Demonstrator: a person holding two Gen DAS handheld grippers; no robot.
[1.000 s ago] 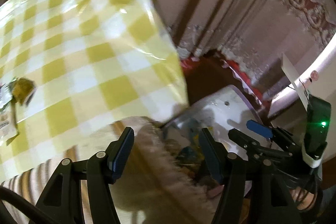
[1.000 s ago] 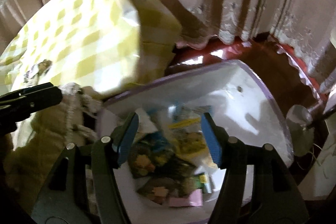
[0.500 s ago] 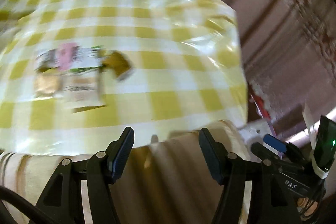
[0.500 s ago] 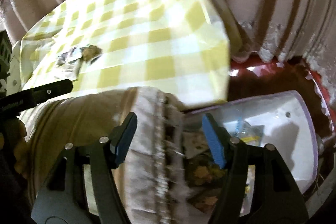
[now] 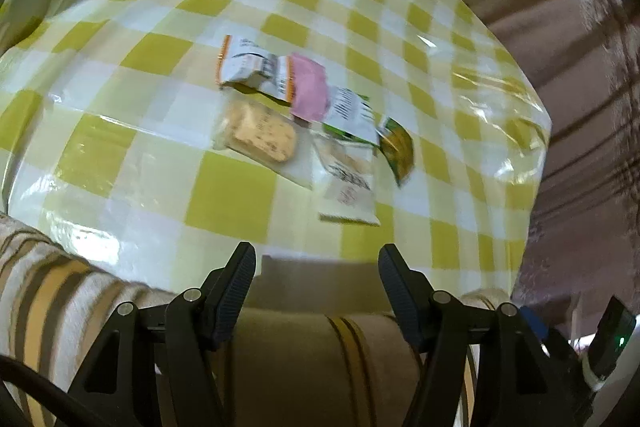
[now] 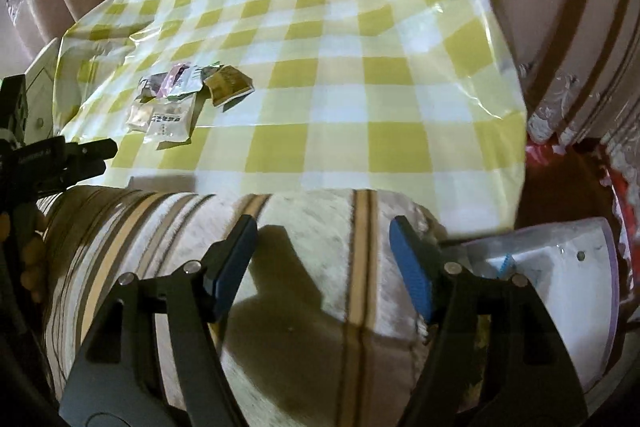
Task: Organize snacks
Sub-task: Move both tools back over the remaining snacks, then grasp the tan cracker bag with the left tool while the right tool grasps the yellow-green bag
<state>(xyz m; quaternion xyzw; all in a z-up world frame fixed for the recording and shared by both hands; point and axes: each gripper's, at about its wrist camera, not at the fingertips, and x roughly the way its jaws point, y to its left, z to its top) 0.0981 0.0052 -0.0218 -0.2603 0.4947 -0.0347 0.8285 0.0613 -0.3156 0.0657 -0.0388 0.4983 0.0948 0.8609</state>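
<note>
Several snack packets (image 5: 304, 115) lie in a loose cluster on the yellow-and-white checked tablecloth (image 5: 224, 195): a clear-wrapped biscuit (image 5: 260, 133), a pink packet (image 5: 308, 93), a white packet (image 5: 348, 187) and a dark yellow-green one (image 5: 396, 147). My left gripper (image 5: 316, 279) hovers open and empty just short of the table's near edge. My right gripper (image 6: 322, 251) hangs over a striped cushion (image 6: 304, 267), its jaws opening with nothing between them. The same snack packets (image 6: 180, 99) sit far left in the right wrist view. The left gripper (image 6: 96, 155) pokes in at that view's left edge.
A white bin (image 6: 560, 279) with a purple rim sits low at the right beside the cushion, a few wrappers showing inside. Brown curtains (image 6: 560, 7) hang behind the table. Dark red floor (image 6: 560, 187) shows between table and bin.
Both grippers swung away from the bin toward the table. The snack cluster came into the left wrist view's centre. The bin slid to the right edge of the right wrist view.
</note>
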